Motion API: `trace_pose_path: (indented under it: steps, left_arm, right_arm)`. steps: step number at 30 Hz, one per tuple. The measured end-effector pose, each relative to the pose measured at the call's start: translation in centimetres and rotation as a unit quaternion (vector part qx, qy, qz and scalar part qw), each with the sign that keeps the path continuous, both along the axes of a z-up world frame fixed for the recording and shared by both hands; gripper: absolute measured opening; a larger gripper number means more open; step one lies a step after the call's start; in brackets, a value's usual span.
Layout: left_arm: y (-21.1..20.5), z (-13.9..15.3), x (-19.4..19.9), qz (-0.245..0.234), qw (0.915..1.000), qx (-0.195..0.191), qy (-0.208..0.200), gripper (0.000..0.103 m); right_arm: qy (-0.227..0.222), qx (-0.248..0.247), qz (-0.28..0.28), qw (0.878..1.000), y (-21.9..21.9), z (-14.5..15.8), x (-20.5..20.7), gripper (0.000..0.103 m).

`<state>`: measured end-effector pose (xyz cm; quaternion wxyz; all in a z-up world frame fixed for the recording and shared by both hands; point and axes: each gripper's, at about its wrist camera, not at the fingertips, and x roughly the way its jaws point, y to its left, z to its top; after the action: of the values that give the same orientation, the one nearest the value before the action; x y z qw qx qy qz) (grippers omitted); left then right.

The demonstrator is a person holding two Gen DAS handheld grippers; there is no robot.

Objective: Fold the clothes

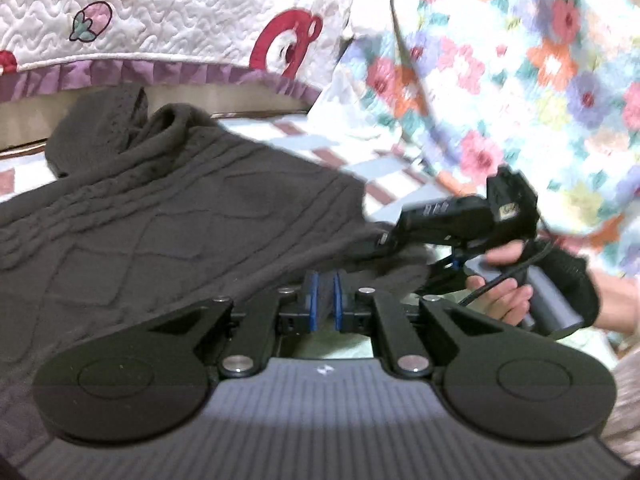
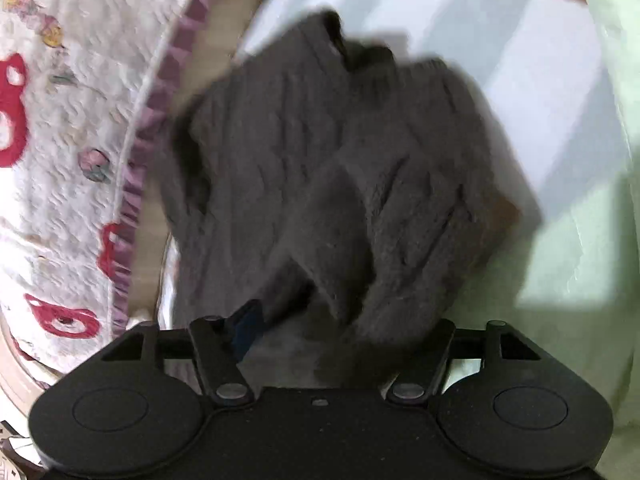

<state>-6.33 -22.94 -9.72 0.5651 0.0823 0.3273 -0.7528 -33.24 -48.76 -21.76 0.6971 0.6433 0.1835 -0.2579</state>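
Dark brown cable-knit sweater [image 1: 168, 216] fills the left and centre of the left wrist view, lying on a bed sheet of white, pale blue and brick-red checks [image 1: 360, 160]. In the right wrist view the same sweater [image 2: 320, 184] sits mid-frame, bunched and partly doubled over itself. Ribbed collar or cuff shows toward the top of the heap; which one cannot be told through the blur.

Handling, as a judgement: thick, soft knit, moderately heavy for a garment, no stiffness. It will sag and stretch from any single pinch point. The raised cable texture should give the pads good bite, with little slip. Best holds look like the hem edge or a shoulder seam, two points well apart, so the panel hangs flat.

Left gripper [image 1: 325, 300], lower centre of its own view: blue-edged pads pressed almost together, with a fold of the sweater's near edge nipped between them. Narrow, clamped on fabric.

Right gripper [image 2: 320, 332], lower centre of its own view: jaws stand about half apart, with sweater fabric mounded in the gap. One blue pad [image 2: 248, 324] shows at left; the other is buried under knit. Whether the pads press the cloth cannot be told. From the left wrist view this gripper [image 1: 384, 240] sits right of centre, its tips at the sweater's right edge, the person's hand [image 1: 504, 280] on its grip.

Background, upper frame: white quilted cover with purple frill [image 1: 120, 40]; floral cloth [image 1: 520, 80] at right.
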Motion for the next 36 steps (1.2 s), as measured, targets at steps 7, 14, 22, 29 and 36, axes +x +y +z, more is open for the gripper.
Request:
trace_pose_path:
  steps: [7, 14, 22, 29, 36]
  left_arm:
    - [1.5, 1.8, 2.2, 0.023, 0.9972, -0.026, 0.066, 0.048]
    - [-0.4, -1.7, 3.8, 0.053, 0.9952, 0.069, 0.046, 0.057]
    - [-3.7, -2.7, -2.1, -0.042, 0.9956, 0.031, -0.077, 0.07]
    - [-7.7, -7.3, -2.9, -0.091, 0.9899, 0.101, 0.037, 0.076]
    - [-5.2, -1.9, 1.2, -0.027, 0.9925, 0.056, 0.105, 0.006]
  right_arm:
    - [-0.159, -0.13, 0.127, 0.97, 1.6, 7.1, -4.2, 0.014]
    - [-0.188, -0.098, 0.181, 0.96, 2.2, 5.3, -6.7, 0.014]
    - [-0.213, -0.088, 0.156, 0.96, 0.5, 5.6, -4.6, 0.014]
    - [-0.183, -0.095, 0.172, 0.963, 1.0, 5.1, -4.1, 0.015]
    - [-0.17, -0.104, 0.166, 0.966, 0.9, 4.8, -5.3, 0.015]
